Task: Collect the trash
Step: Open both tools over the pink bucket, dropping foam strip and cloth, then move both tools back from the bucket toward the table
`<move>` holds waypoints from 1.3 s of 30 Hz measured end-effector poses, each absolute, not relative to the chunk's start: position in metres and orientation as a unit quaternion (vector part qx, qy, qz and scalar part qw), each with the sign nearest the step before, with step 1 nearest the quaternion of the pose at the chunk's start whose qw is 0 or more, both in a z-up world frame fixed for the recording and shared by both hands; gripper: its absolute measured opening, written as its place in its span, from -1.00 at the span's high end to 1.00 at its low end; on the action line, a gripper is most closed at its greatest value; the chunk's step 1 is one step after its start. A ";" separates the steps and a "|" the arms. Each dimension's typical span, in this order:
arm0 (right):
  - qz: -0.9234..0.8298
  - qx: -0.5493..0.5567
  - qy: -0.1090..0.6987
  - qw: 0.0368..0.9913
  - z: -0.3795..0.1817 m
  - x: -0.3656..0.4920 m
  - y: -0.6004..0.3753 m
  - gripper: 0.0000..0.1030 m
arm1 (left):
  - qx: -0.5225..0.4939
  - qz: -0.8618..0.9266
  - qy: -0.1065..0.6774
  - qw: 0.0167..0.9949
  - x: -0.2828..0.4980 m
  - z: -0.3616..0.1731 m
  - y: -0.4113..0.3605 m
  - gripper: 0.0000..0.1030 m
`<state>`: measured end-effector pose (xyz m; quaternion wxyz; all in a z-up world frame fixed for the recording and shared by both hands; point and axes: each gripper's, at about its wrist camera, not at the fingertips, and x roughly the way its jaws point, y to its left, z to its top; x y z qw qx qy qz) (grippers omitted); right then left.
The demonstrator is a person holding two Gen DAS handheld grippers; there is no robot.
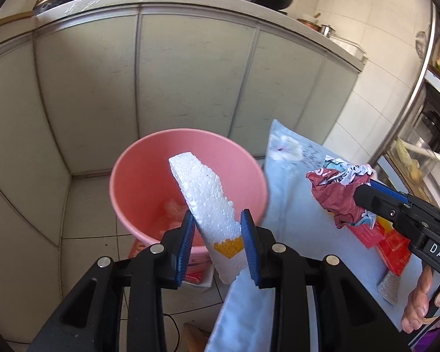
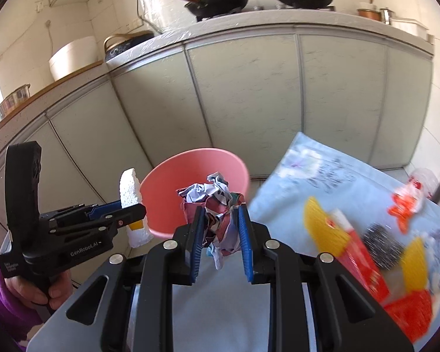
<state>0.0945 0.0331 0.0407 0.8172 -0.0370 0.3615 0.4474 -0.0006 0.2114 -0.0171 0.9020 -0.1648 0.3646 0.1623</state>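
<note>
Trash is in both grippers. Clamped in the left gripper is a white foam piece with a yellow patch near its lower end; it stands tilted between the blue pads, its upper end over the open mouth of the pink bucket. The right gripper is clamped on a crumpled paper wad, dark red and white, held in front of the bucket's rim in the right wrist view. The bucket stands on the tiled floor before the pale cabinet doors, just beside the left edge of a counter covered with a light blue cloth. On the cloth lie more scraps: red and yellow wrappers, a steel scrubber and a clear plastic piece with orange print nearer its right edge. A hand in a purple sleeve holds the left gripper's handle.
</note>
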 end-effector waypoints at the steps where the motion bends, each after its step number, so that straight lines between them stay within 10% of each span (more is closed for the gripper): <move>1: 0.450 -0.038 0.364 0.815 0.039 0.096 0.039 0.54 | -0.168 0.165 0.366 0.900 0.000 -0.019 0.216 0.38; 39: 0.458 -0.048 0.414 0.785 -0.011 0.126 0.110 0.16 | -0.173 0.207 0.387 0.882 0.016 -0.049 0.264 0.23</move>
